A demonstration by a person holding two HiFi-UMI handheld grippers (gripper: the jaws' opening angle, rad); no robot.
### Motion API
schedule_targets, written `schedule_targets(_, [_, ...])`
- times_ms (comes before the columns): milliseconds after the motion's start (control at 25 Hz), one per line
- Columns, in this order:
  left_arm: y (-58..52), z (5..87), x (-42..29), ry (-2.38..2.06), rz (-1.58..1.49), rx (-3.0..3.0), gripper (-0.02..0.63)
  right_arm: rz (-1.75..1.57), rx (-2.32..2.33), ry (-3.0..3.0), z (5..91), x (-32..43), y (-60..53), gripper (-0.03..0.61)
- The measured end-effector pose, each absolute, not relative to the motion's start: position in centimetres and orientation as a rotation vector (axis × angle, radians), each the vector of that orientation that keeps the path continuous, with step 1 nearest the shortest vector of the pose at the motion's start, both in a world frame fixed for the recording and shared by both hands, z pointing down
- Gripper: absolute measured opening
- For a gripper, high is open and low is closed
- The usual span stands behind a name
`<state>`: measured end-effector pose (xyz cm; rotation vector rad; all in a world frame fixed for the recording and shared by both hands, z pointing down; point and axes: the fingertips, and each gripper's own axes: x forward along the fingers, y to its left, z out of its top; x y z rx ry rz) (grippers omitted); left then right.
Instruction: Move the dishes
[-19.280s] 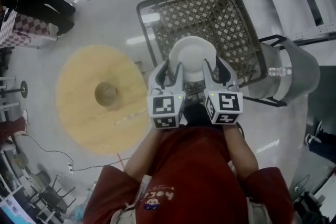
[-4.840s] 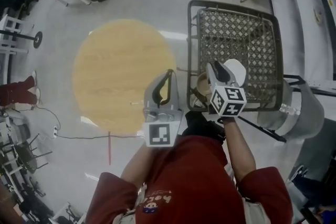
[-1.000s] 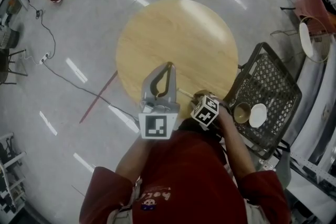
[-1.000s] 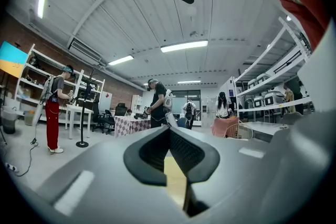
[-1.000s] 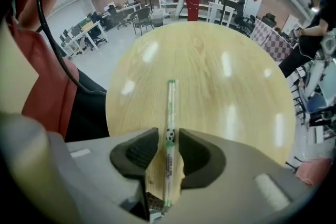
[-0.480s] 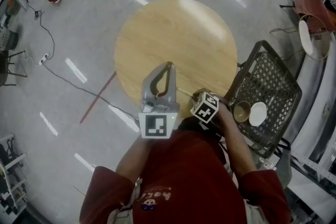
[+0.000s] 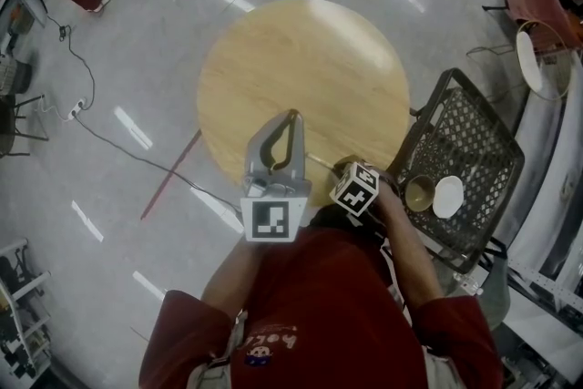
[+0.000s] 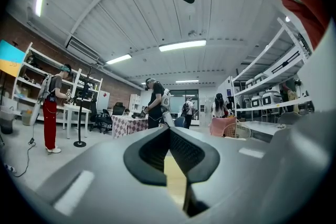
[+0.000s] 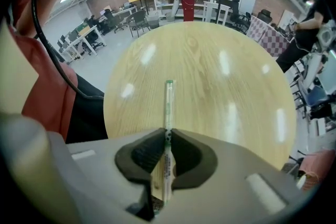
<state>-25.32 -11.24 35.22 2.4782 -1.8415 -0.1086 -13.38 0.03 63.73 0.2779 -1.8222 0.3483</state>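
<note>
The right tongs (image 9: 167, 134) point steeply down, and their jaws have just been closing. Now the dark pads meet on a thin wrapped stick (image 9: 168, 105), white with a green end and probably a pair of chopsticks in paper. The grip is near one end of it, and the rest lies flat on the round wooden worktop (image 9: 220, 71), pointing away from the person. Such a flat, narrow thing can be pinched only from above and across its width, which in my judgement explains the steep angle of these tongs.

The left tongs (image 8: 169, 131) are closed with nothing between them. They are held level over the near part of the worktop, apart from the stick. I think they only wait, because the stick needs one hand.

To the right of the worktop stands a dark wire basket (image 7: 469, 118). In it, a brown cup (image 7: 419, 193) and a white dish (image 7: 448, 197) lie side by side near its closer corner. So the basket seems to be the place for collecting the dishes, and the stick is the last piece on the worktop.
</note>
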Motion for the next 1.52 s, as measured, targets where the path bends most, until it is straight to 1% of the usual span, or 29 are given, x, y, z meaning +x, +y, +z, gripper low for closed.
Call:
schedule_targets(360, [-11.4,35.0,-24.6,-1.824,-0.090,2.504,0.006,0.382,0.334,-1.842,63.2,-12.6,-0.5,0.038])
schedule_targets(880, [-11.7,33.3,-20.6,-1.729,-0.085,2.603,0.007,0.410,0.600,-1.954,57.8,-9.4,-3.3,0.037])
schedule_targets(1280, [-11.1,32.2,-15.5,-1.593,-0.097,2.701,0.006,0.400,0.863,-2.008,53.0,-5.5,-4.5,0.037])
schedule_targets(1520, [-10.5,31.9,-11.7,-1.509,-0.097,2.756,0.006,0.393,1.073,-2.046,49.9,-1.8,-4.8,0.037])
